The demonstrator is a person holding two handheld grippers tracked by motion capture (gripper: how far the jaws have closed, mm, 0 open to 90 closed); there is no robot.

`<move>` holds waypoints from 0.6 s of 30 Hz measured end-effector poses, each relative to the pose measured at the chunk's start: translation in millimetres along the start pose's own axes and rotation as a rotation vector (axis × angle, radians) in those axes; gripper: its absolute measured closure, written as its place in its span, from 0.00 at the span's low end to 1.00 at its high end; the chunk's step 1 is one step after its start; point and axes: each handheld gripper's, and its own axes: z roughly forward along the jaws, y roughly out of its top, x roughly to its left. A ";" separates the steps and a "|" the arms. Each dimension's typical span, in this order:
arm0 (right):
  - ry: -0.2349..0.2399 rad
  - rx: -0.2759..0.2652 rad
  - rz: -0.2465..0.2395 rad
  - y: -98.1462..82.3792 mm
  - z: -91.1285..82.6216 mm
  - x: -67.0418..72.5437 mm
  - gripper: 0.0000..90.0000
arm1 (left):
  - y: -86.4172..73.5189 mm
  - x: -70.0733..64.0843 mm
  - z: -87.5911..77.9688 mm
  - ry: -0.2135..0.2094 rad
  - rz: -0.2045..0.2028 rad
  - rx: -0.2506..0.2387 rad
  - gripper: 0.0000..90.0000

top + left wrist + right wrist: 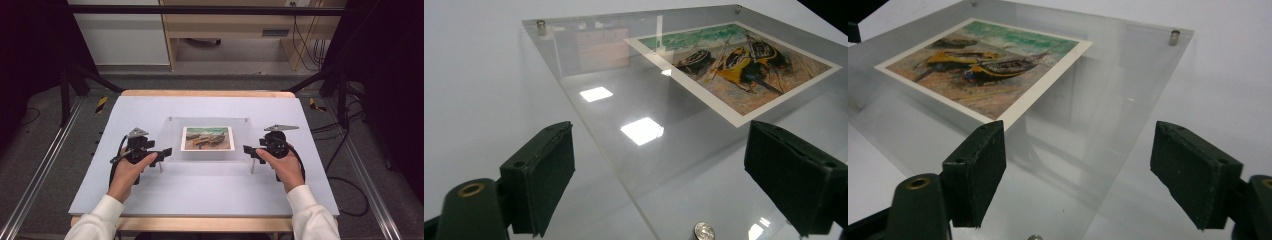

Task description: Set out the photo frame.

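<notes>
Pale lilac-grey table top [210, 190] on a wooden bench carries a clear acrylic frame [172, 140] standing on short metal posts, with a boat print [208, 138] sandwiched in its middle. The frame lies between the two tongs: the left gripper [161, 153] sits at its left edge, the right gripper [250, 150] at its right edge. Both stand wide, their pads clear of the sheet; each gripper view shows the frame's near edge running between the jaws, untouched.

Near corner posts are cut off at the bottom of both gripper views, and reflections on the acrylic make its edges hard to trace. Whether the pads sit above or level with the sheet I cannot tell.

Bare table lies in front of and beyond the frame; outward of each gripper the table edge is near.
</notes>
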 end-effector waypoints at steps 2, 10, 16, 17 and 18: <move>0.006 0.012 0.010 0.0 0.2 1.1 0.24 | -0.6 0.5 0.9 -0.005 -0.009 0.006 0.14; 0.035 0.010 0.029 -0.5 2.8 2.4 0.26 | -2.3 0.8 3.3 -0.029 -0.025 0.015 0.16; 0.032 0.026 0.036 -1.0 4.9 3.1 0.24 | -3.2 0.6 5.2 -0.052 -0.044 0.014 0.16; 0.034 0.027 0.040 -1.4 5.1 3.1 0.24 | -3.3 0.5 5.7 -0.058 -0.048 0.015 0.16; 0.029 0.027 0.047 -2.5 5.3 3.0 0.24 | -3.3 0.3 6.0 -0.058 -0.049 0.015 0.16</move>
